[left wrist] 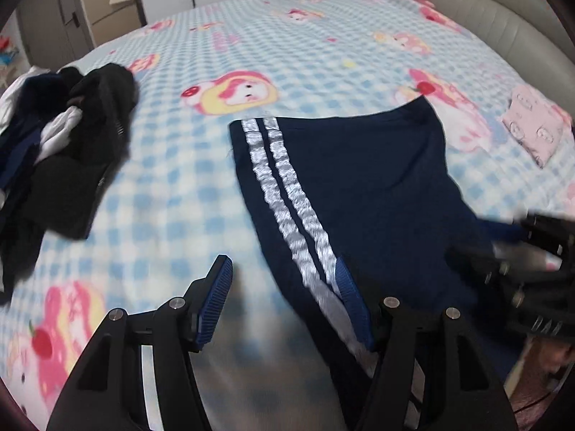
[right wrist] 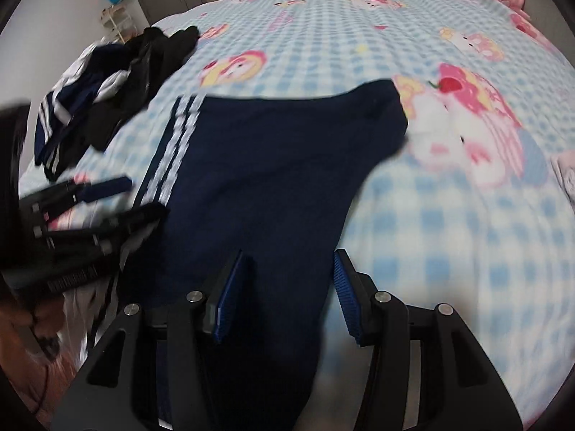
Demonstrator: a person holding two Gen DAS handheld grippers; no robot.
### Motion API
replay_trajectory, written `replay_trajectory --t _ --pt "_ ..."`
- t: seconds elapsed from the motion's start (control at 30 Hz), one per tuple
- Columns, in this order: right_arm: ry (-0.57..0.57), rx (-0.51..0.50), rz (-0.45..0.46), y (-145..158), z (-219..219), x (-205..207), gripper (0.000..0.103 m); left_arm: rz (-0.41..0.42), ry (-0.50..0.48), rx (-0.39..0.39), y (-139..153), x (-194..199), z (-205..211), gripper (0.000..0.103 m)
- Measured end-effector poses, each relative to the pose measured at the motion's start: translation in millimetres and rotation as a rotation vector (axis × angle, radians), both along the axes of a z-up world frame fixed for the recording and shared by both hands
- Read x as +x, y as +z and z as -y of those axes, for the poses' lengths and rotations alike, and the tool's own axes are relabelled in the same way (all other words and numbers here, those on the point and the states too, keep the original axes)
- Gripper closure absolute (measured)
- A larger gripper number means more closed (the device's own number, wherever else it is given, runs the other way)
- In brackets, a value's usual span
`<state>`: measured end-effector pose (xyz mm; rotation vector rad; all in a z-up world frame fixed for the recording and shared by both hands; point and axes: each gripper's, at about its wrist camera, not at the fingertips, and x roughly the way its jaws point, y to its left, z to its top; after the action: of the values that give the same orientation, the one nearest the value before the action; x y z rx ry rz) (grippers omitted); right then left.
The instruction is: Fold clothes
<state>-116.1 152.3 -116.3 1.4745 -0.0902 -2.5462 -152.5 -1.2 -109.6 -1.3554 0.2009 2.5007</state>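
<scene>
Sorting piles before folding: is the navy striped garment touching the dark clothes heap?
Apart. In the left wrist view, a band of bare checked blanket separates the navy striped garment from the dark clothes heap.

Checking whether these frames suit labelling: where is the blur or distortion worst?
Left wrist view: the other gripper at right edge smears; the navy trousers with silver side stripes stay fairly crisp. Right wrist view: motion blur softens the blue checked cartoon blanket; fisheye bends its edges.
</scene>
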Motion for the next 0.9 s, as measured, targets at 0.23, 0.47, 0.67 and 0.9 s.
replay_trajectory --t 0.23,0.47,0.67,0.9 --pt "-0.017 0.138 -0.094 16 10 38 0.051 0.011 0.056 0.134 10 67 25 0.041" --pt "-0.048 0.124 -0.061 -5 -7 52 0.052 0.032 0.162 0.068 -3 77 38 0.038" --pt "-0.037 0.016 -0.054 -2 -8 57 0.050 0.009 0.080 0.229 9 96 12 0.038" --pt "0.002 0.073 -0.041 -11 -6 65 0.050 0.031 0.080 0.209 3 103 6 0.037"
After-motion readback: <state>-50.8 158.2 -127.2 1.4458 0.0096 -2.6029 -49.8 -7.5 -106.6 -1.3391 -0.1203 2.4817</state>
